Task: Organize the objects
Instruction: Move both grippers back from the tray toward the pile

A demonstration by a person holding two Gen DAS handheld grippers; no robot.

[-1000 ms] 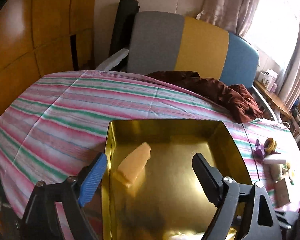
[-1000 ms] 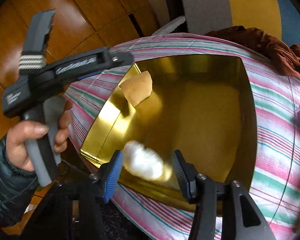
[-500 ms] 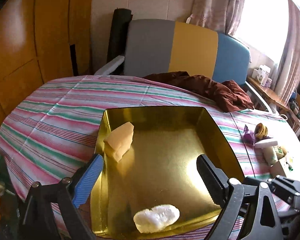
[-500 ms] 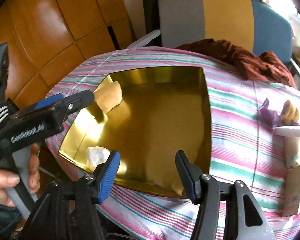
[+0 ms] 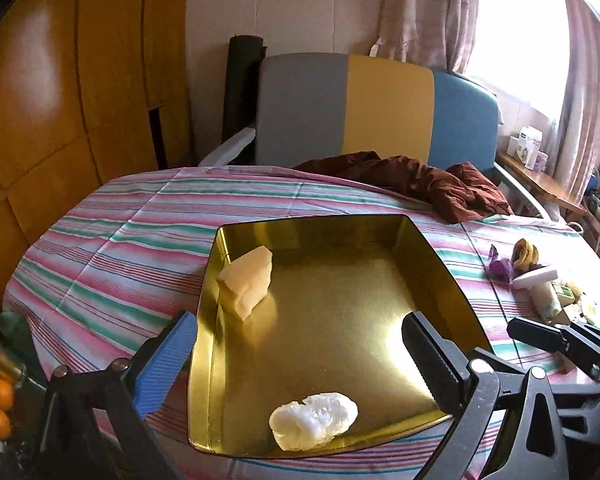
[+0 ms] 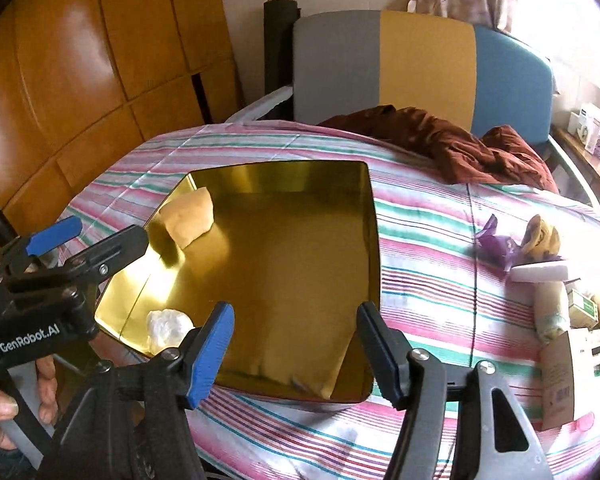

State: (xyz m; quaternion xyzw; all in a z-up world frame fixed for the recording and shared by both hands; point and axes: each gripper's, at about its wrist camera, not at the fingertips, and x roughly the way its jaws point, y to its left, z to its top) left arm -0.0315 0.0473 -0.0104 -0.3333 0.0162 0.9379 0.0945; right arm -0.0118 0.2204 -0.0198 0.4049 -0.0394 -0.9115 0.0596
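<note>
Shiny gold square metal tray (image 5: 436,264) is set flat on the pink-and-green striped bedsheet (image 5: 112,264), used as the collection bin. Two items are already inside: a pale yellow wedge-shaped sponge piece (image 5: 246,282) leaned into the far-left corner, and a crumpled white translucent plastic lump (image 5: 313,421) near the front rim.

Left gripper (image 5: 300,360) is held over the tray's left-front part, jaws spread wide and opening, nothing between them; the white lump lies below and apart from the pads. Right gripper (image 6: 296,344) is hovered over the tray's near edge, jaws part-way and opening, nothing gripped. Both read as released.

Remaining clutter is grouped on the sheet to the tray's right, well apart: a purple crumpled wrapper (image 6: 496,242), a yellow-brown small object (image 6: 542,236), a white flat bar (image 6: 540,272) and a brown cardboard box (image 6: 564,376). Probably next to be fetched, right gripper being nearer.

A dark red crumpled cloth (image 5: 432,184) is left by the headboard.
</note>
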